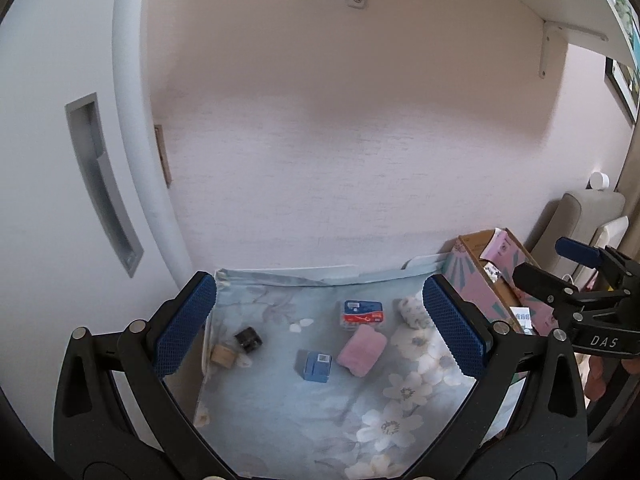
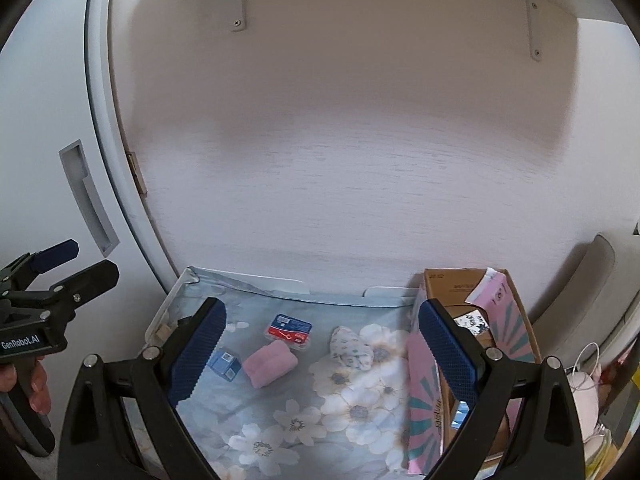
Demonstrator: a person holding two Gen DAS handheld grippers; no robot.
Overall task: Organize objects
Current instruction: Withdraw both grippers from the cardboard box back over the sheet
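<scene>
Above the floral cloth (image 1: 320, 412), both grippers hovering, touching nothing. Left gripper (image 1: 320, 328): jaws spread wide, empty. Right gripper (image 2: 322, 356): jaws also wide, empty.

On the cloth, mid area: pink folded towel (image 1: 362, 350), blue small box (image 1: 315, 366) just beside it toward the left edge, red-blue flat pack (image 1: 363, 314) nearer the back edge by the wall. Patterned white roll (image 2: 352, 346) near the right edge, close to the cardboard box (image 2: 516, 332). Black cube (image 1: 248, 339) and wooden block (image 1: 223, 356) at the left edge, well apart from the towel.

Cardboard box open-topped, off the cloth's right edge against the wall, holding several packets; contents too blurred to identify.
</scene>
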